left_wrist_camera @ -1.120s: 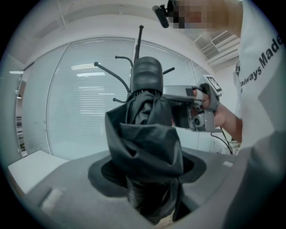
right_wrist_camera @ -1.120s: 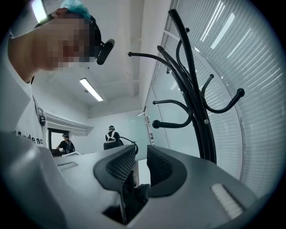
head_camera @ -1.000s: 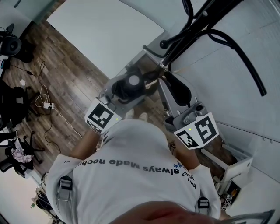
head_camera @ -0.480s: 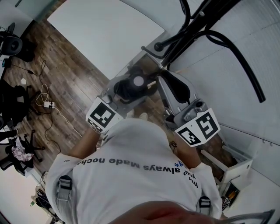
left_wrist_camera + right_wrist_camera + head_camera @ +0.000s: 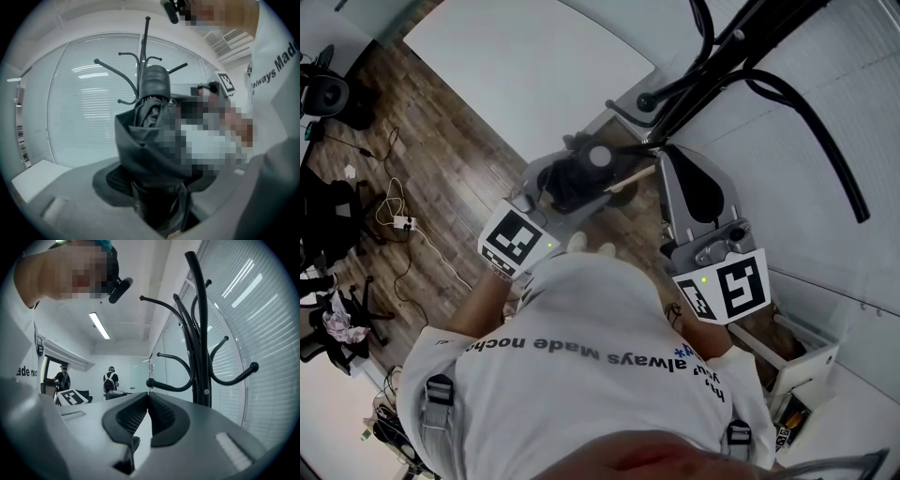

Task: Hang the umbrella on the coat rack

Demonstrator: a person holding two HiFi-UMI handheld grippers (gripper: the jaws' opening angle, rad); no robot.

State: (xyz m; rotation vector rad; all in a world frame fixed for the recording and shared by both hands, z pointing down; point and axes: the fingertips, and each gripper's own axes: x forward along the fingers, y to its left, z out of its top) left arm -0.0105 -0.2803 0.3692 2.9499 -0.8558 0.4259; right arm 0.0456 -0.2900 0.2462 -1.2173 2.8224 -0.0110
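A folded black umbrella (image 5: 150,136) stands upright between the jaws of my left gripper (image 5: 157,206), which is shut on it. In the head view the umbrella (image 5: 579,178) shows end-on ahead of the left gripper (image 5: 567,192). The black coat rack (image 5: 741,56) rises at the upper right, with its curved hooks spreading out. Behind the umbrella its pole and hooks (image 5: 143,61) stand a little way off. My right gripper (image 5: 149,397) is shut with nothing seen between its pads, close beside the rack's pole (image 5: 200,333). From above, the right gripper (image 5: 667,157) points at the rack's base.
A white tabletop (image 5: 525,66) lies ahead on the left. Cables (image 5: 394,216) and office chairs (image 5: 328,94) sit on the wood floor at far left. A white box (image 5: 806,361) stands low at the right. Glass wall with blinds (image 5: 253,310) backs the rack. Two people (image 5: 111,379) stand far off.
Both grippers have moved forward toward the rack. The right gripper has swung more upright and closer to the pole; the umbrella has shifted slightly up and right.
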